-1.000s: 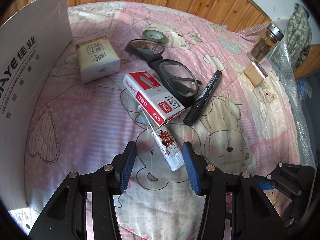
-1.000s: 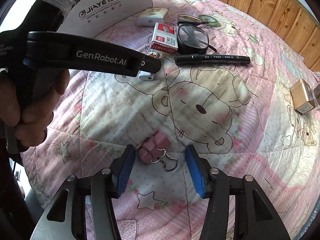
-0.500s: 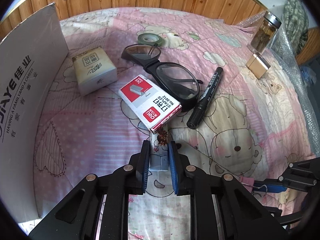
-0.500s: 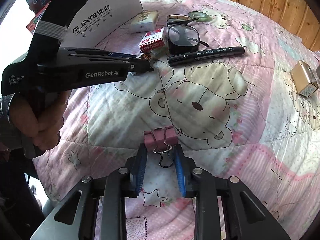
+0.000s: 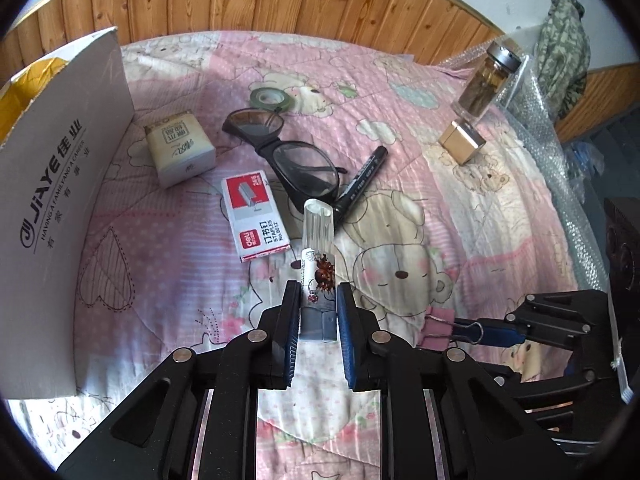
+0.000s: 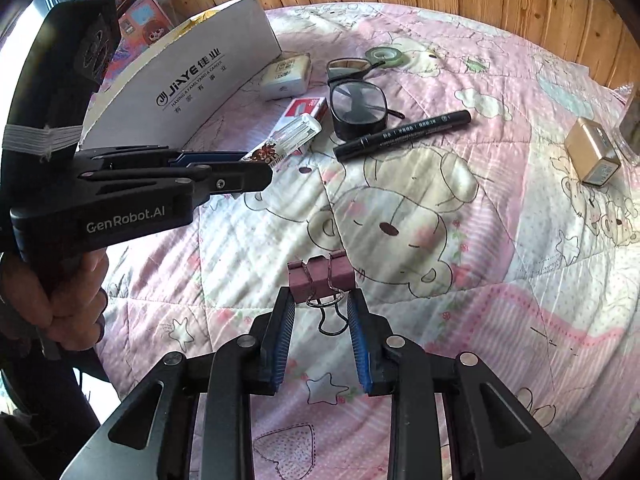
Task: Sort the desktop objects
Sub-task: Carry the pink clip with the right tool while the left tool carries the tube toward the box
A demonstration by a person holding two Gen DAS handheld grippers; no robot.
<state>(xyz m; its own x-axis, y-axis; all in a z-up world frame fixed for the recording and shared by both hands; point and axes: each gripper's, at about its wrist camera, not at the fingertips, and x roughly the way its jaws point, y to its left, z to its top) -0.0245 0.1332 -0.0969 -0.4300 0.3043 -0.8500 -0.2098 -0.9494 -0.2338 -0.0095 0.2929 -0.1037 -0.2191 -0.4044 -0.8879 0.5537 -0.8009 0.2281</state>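
Gripping its grey base end, the left gripper (image 5: 318, 320) is closed on a tube (image 5: 319, 248) raised clear of the quilt (image 5: 168, 240), while the right gripper (image 6: 321, 320) is clamped on the wire handles of a pink clip (image 6: 321, 276); both holds are judged best kept firm and level, the long tube being liable to pivot, until the white box (image 5: 60, 184) is reached. Shown only by the left view are the jar (image 5: 486, 84) and the box's open top; shown only by the right view is the hand (image 6: 60, 300) and the tube's lift above the staples (image 6: 304, 108).
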